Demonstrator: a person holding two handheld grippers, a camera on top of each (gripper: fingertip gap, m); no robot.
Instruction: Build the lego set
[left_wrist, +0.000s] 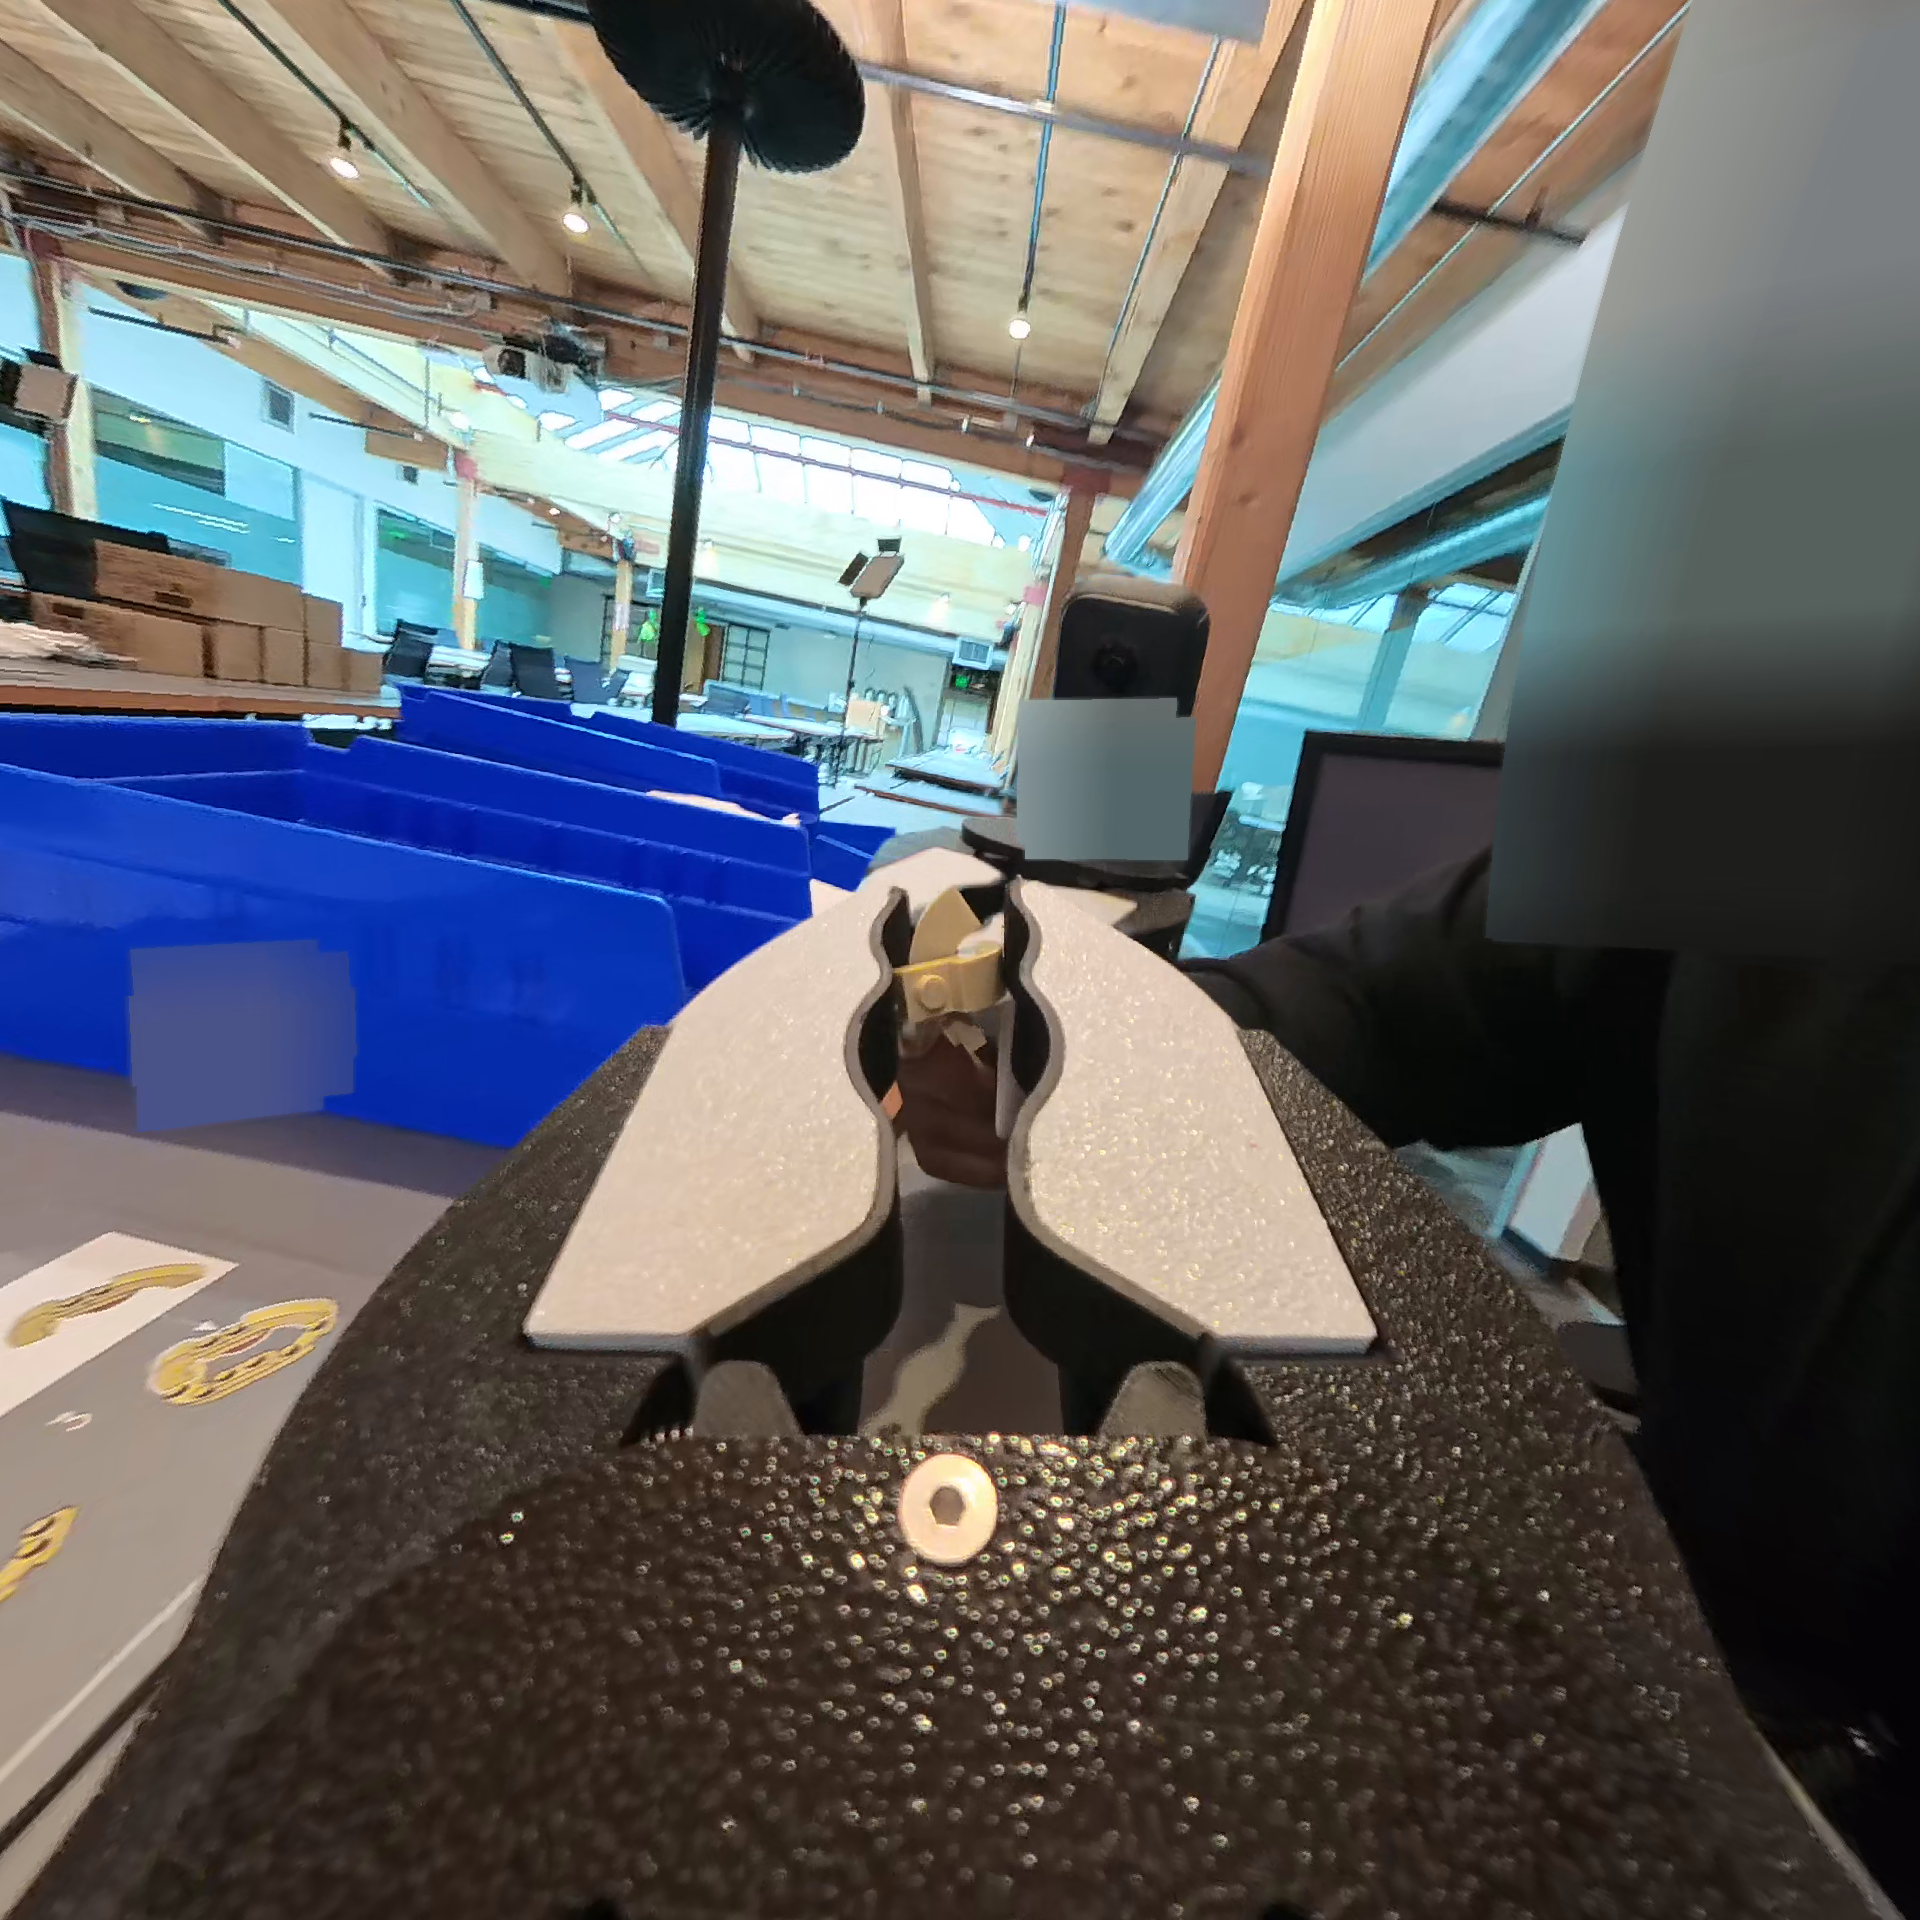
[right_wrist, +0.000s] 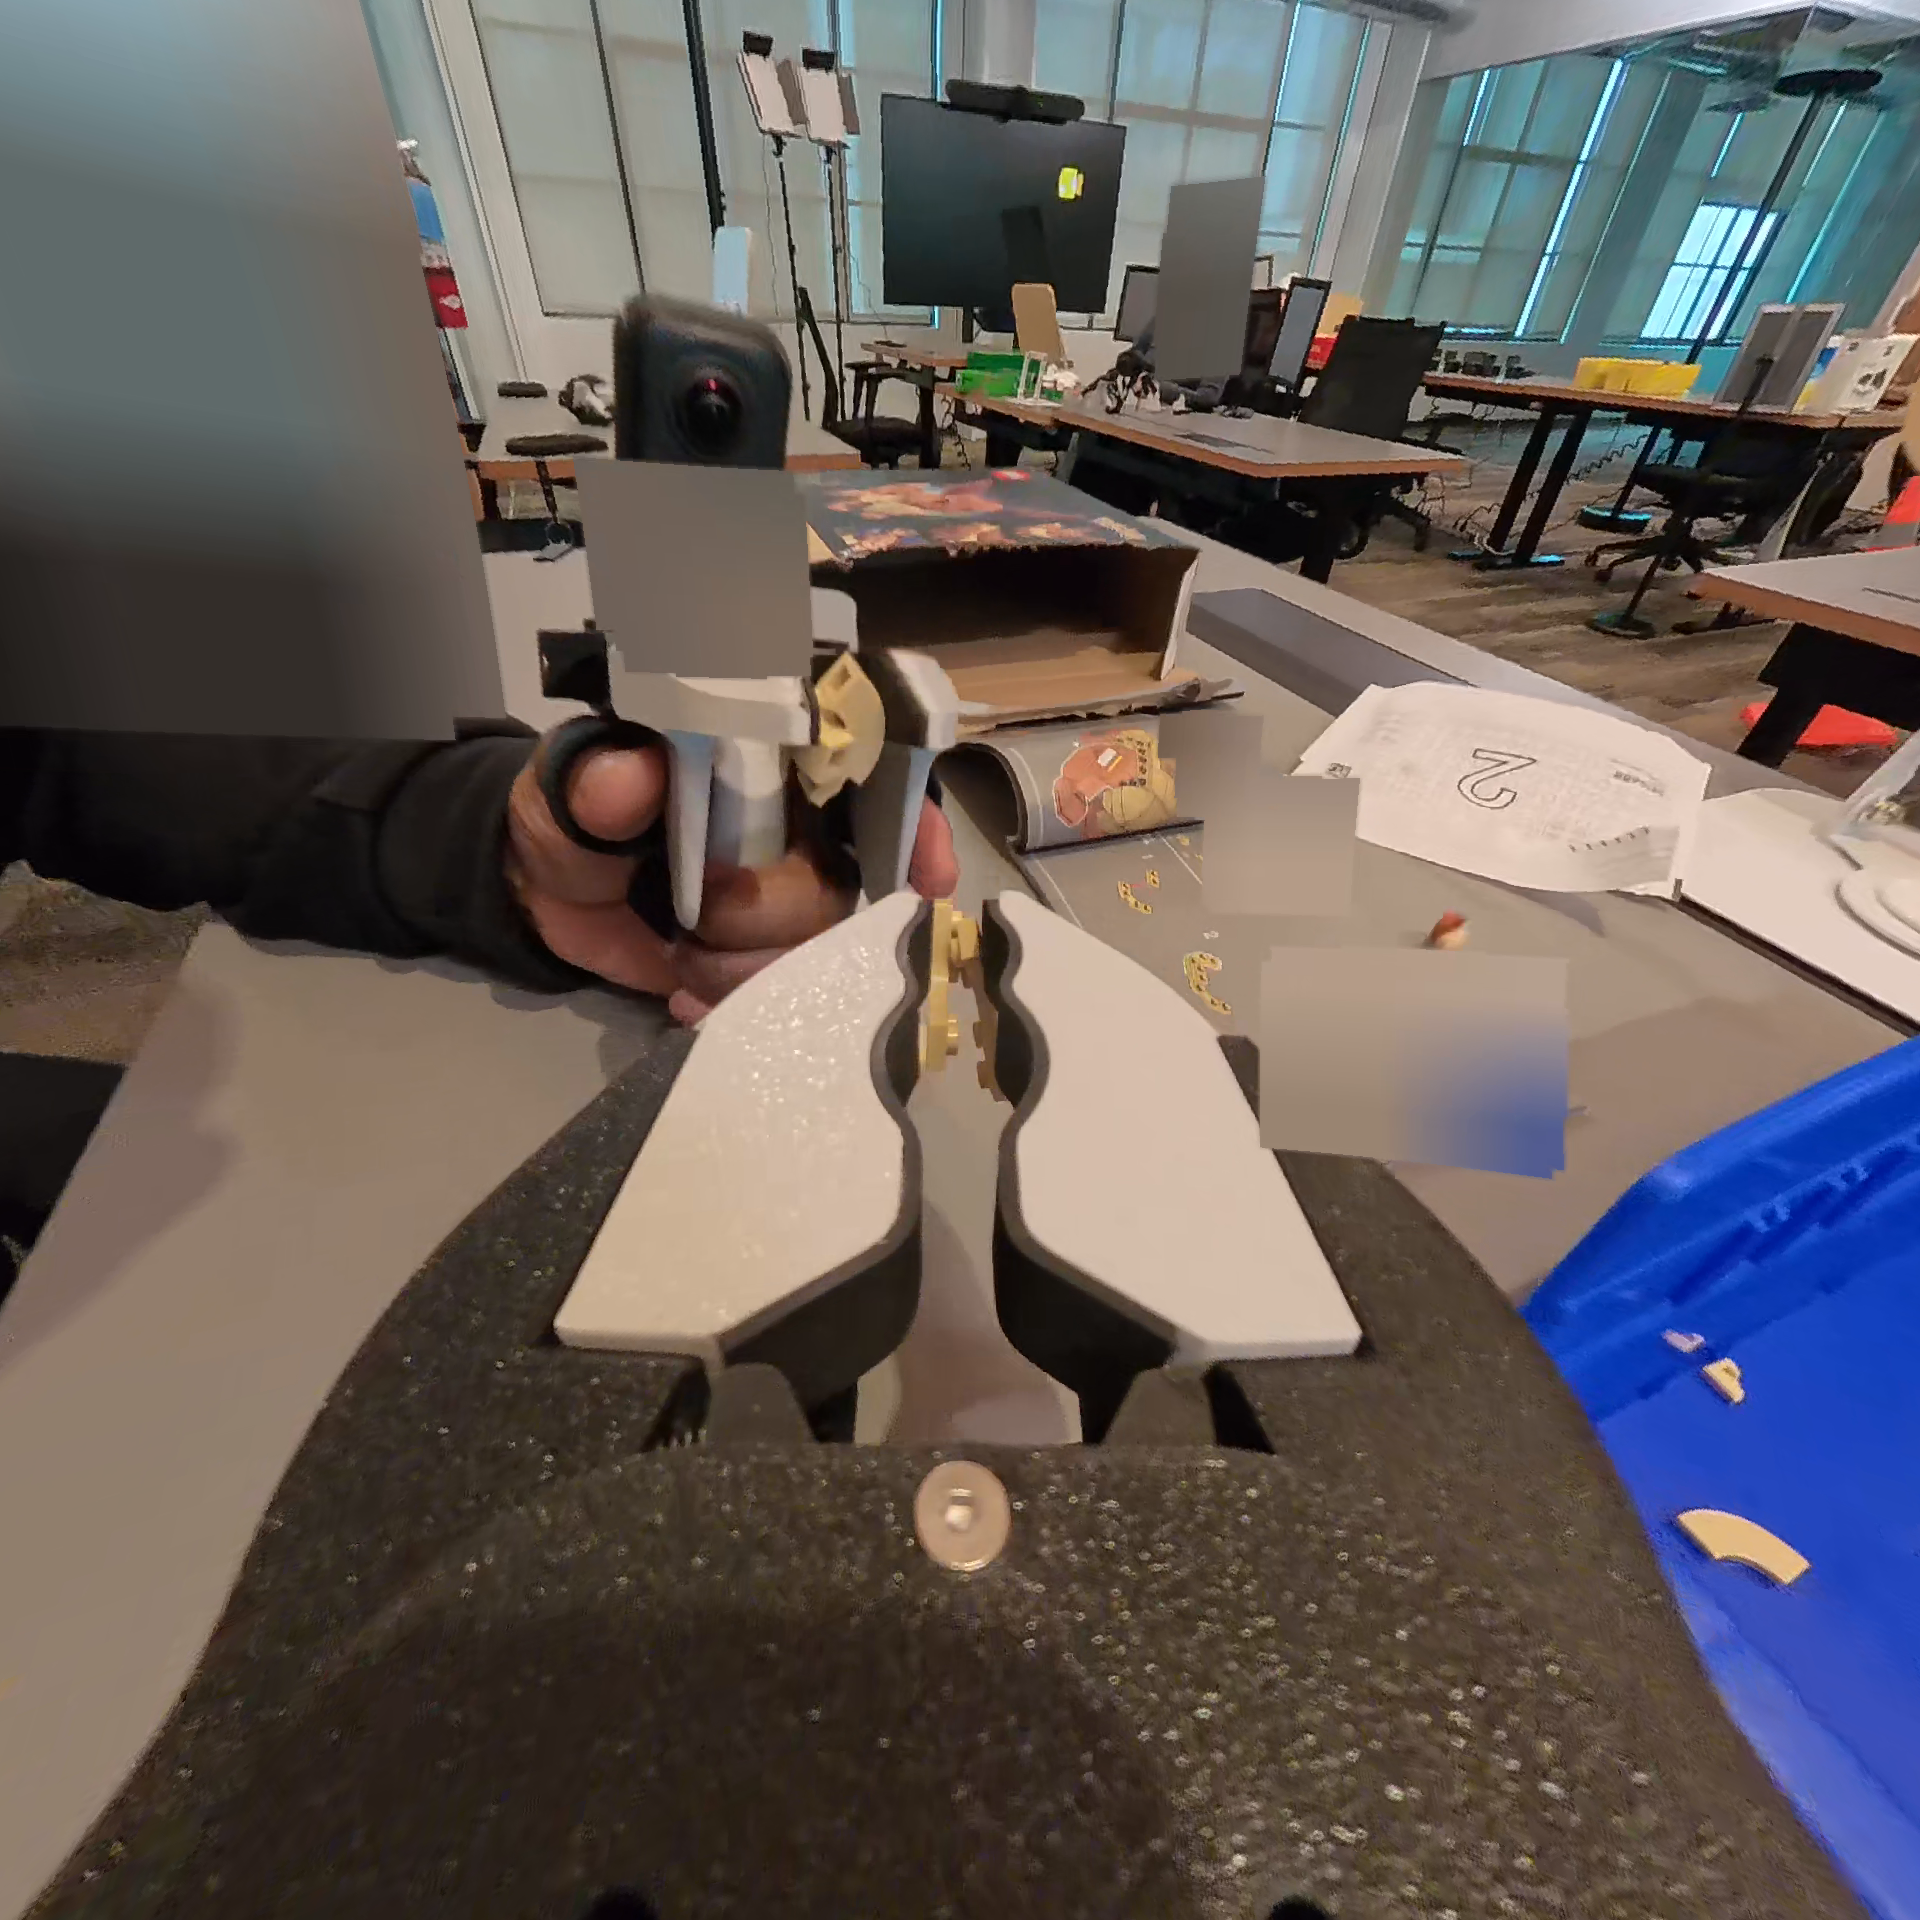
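both grippers loaded: left gripper (left_wrist: 951, 982) clamped on a tan curved brick piece (left_wrist: 940, 977), frame centre; right gripper (right_wrist: 954, 997) pinching a tan studded plate (right_wrist: 943, 1003), centre. pieces apart, not joined.

grey table (right_wrist: 312, 1091): blue bins (left_wrist: 416, 914), booklet (right_wrist: 1101, 800), papers (right_wrist: 1507, 790).

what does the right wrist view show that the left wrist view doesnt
Only the right wrist view shows the open cardboard box, the curled instruction booklet, the white printed sheet, loose tan pieces inside a blue bin, and the right gripper shut on a flat tan plate piece.

Only the left wrist view shows the row of blue bins, the wooden ceiling and a black pole.

Both show the left gripper clamped on a curved tan brick piece, and the grey table.
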